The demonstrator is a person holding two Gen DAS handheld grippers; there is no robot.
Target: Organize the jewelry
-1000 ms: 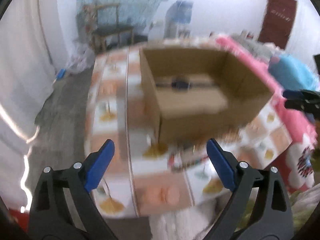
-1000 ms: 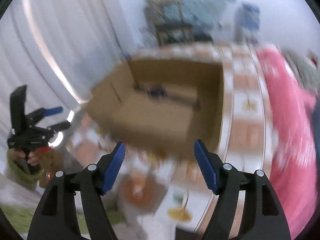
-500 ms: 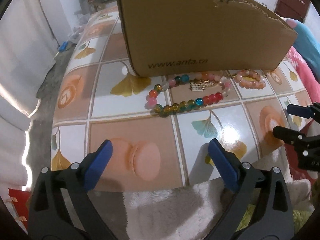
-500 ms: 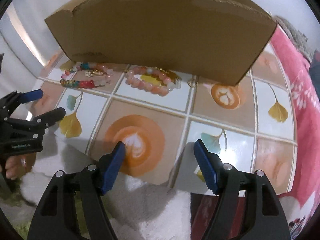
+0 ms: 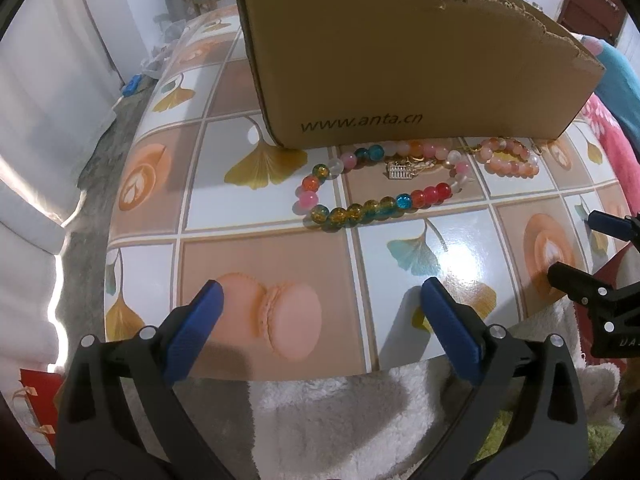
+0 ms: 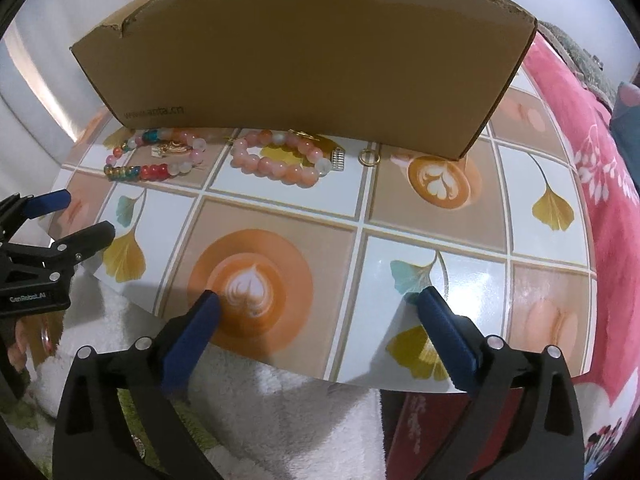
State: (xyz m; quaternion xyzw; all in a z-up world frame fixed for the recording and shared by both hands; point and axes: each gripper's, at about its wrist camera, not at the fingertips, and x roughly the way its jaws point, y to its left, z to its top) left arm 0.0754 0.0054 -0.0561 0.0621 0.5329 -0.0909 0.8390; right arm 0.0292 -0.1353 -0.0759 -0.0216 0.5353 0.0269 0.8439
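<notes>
**Both grippers wide apart, nothing between the pads**

Left gripper [image 5: 320, 300] has its blue ribbed pads spread as far as they go over the glossy tiled tabletop [image 5: 264, 216], touching nothing; its jaws have just been opening. Right gripper [image 6: 316, 304] is equally spread and empty, its jaws also just opened wider. Against the foot of the brown corrugated cardboard box [image 5: 400, 52], with its torn upper edge, lie the jewelry pieces: a multicoloured glass-bead bracelet [image 5: 360, 210] with a small gold charm [image 5: 402, 170] inside its loop, a pink round-bead bracelet [image 6: 280, 164], and a thin gold ring [image 6: 368, 157] just beside it.
</notes>
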